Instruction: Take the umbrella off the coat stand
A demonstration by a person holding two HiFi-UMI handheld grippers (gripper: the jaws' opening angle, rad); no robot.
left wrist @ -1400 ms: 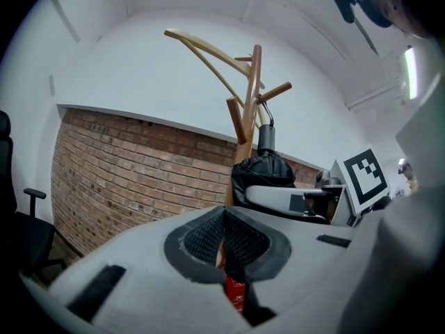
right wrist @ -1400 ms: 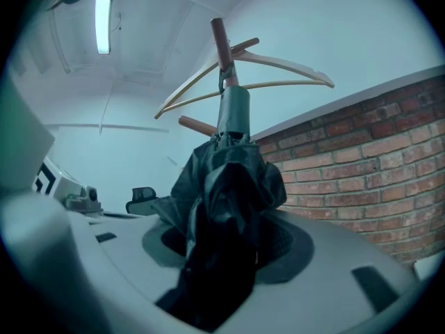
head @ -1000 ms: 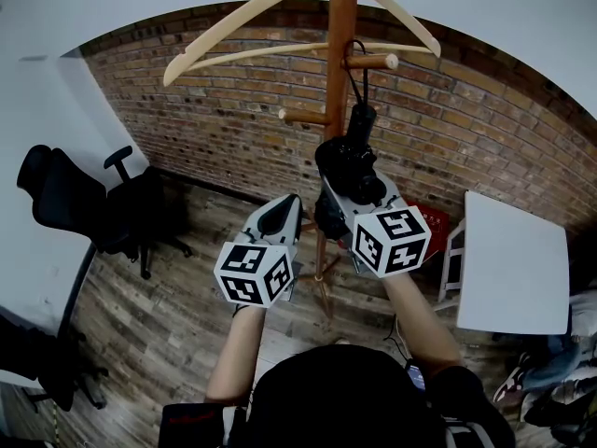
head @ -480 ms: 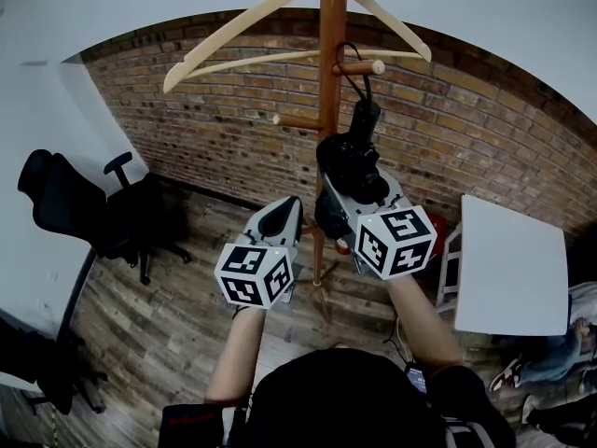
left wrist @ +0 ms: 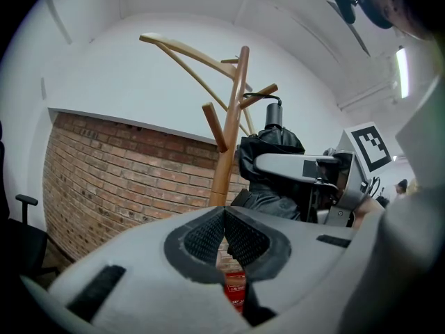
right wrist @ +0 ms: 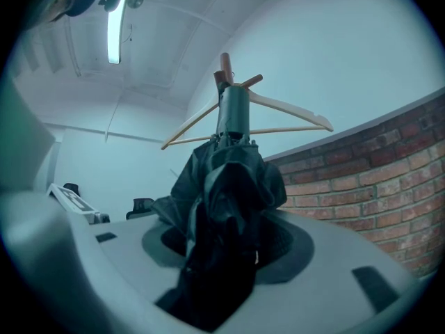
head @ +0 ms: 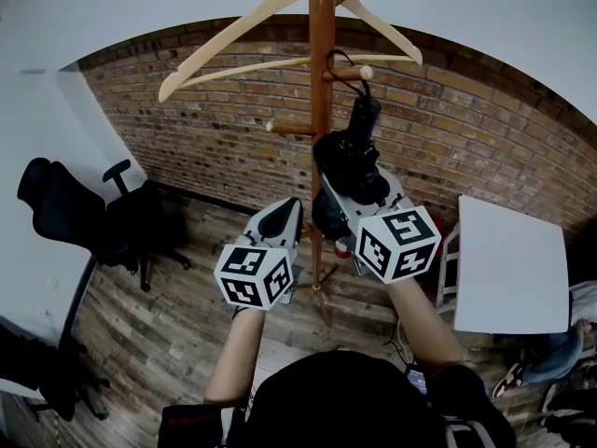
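The coat stand (head: 322, 110) rises straight ahead of you, in front of the brick wall (head: 187, 129), with 1 hanger (head: 233, 40) across its top reaching out to both sides. The umbrella (head: 350, 161) hangs just right of the pole, its loop over a peg (head: 350, 72), and its folds sit between the jaws of your right gripper (head: 340, 194); your left gripper (head: 291, 205) lies beside it on the left, apart from the umbrella. A chair (head: 84, 217) stands far to your left and a table (head: 513, 269) to your right.
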